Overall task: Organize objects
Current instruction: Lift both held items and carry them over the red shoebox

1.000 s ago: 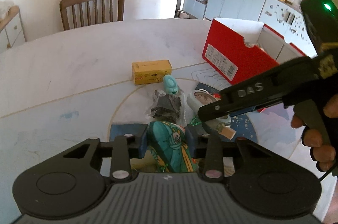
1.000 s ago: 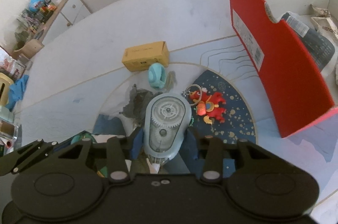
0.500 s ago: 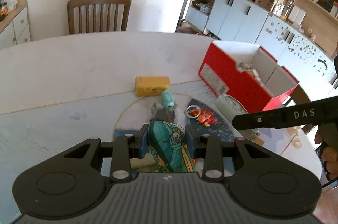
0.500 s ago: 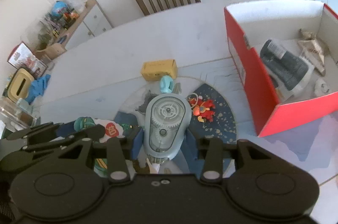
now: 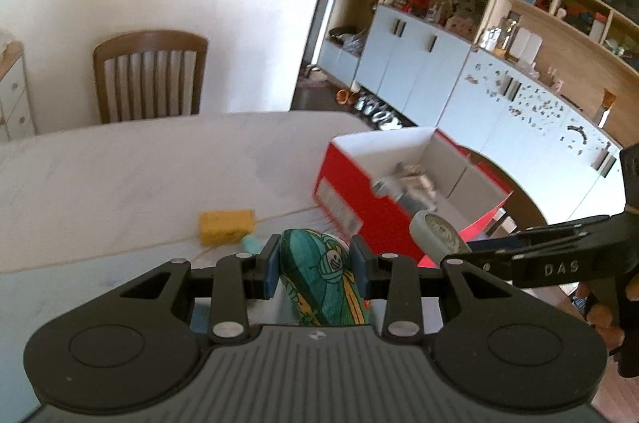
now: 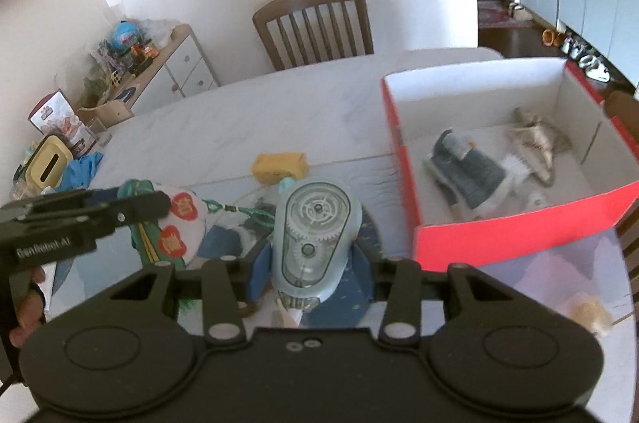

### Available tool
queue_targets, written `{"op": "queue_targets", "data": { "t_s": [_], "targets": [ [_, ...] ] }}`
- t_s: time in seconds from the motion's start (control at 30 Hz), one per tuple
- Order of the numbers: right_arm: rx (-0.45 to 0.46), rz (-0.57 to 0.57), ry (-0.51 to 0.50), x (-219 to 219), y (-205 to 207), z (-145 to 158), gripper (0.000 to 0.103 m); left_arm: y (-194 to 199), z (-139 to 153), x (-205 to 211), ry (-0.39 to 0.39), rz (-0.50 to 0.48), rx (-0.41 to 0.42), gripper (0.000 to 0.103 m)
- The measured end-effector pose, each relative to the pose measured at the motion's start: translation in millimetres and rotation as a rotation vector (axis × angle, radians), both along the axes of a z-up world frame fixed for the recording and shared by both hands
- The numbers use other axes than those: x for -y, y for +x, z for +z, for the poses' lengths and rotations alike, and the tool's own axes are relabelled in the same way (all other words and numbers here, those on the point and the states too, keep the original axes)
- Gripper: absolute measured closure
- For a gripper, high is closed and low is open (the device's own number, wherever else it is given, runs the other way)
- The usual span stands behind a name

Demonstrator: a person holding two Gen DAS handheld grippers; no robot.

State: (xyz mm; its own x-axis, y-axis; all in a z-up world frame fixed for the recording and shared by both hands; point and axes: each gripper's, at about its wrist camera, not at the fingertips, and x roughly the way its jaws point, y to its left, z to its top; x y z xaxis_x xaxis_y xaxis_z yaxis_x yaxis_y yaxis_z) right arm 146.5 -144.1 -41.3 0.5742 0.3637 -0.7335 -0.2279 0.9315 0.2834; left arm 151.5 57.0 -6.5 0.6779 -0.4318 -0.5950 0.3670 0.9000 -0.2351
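My left gripper (image 5: 315, 265) is clamped on a green printed pouch (image 5: 319, 283), whose rounded end sticks out past the blue pads (image 5: 270, 265) and whose body runs back under the camera; from the right wrist view the same pouch (image 6: 175, 223) shows a white side with red badges, held up off the table (image 5: 120, 175). My right gripper (image 6: 313, 263) is closed on a pale blue correction tape dispenser (image 6: 313, 235), squeezed at its narrow lower half, with its clear gear window facing the camera and its broad end pointing forward. In the left wrist view that dispenser (image 5: 437, 233) sits at the tip of my right gripper's fingers, in front of the near corner of the red shoebox (image 5: 359, 199). The shoebox (image 6: 519, 229) stands open on the table to the right of the dispenser, with a dark grey roll (image 6: 467, 171) and some pale crumpled items inside. A yellow box (image 6: 279, 167) lies on the table just beyond the dispenser, with a small teal object (image 6: 287, 184) beside it
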Motion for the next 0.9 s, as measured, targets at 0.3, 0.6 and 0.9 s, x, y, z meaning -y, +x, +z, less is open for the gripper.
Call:
{"op": "queue_targets", "data": {
  "t_s": [0.3,0.6,0.9],
  "targets": [
    [0.038,-0.048,-0.018,55,3,15,0.060,16,36,55,-0.024,-0.040,0.068,0.068],
    [0.058,-0.081,-0.042,107,18,16,0.060,45,49,125,0.000,-0.075,0.101,0.068],
    [0.064,-0.115,-0.079,153,42,9,0.060,79,49,185,0.027,-0.102,0.110,0.068]
  ]
}}
